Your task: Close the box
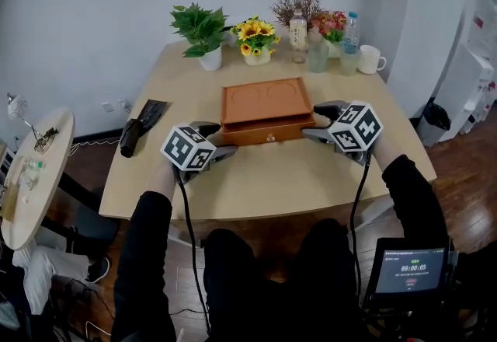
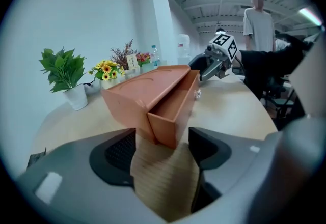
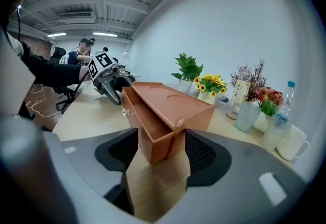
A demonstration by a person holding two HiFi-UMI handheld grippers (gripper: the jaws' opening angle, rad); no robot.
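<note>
An orange-brown box [image 1: 262, 102] lies in the middle of the table [image 1: 279, 177], with its drawer [image 1: 260, 133] pulled a little out toward me. My left gripper [image 1: 217, 140] stands open at the box's left end. In the left gripper view the drawer's corner [image 2: 168, 123] sits in the gap of that gripper [image 2: 162, 144], clear of both pads. My right gripper [image 1: 321, 121] stands open at the right end. In its own view the box corner [image 3: 160, 144] lies between the jaws of the right gripper [image 3: 160, 152]. A small knob [image 3: 124, 112] shows on the drawer front.
Along the table's far edge stand a potted plant [image 1: 202, 31], yellow flowers [image 1: 256, 39], bottles [image 1: 351, 33], a vase [image 1: 317, 53] and a white mug [image 1: 370, 59]. A black object [image 1: 141, 127] lies at the table's left. A round side table [image 1: 31, 177] stands at left. A person [image 2: 259, 19] stands behind.
</note>
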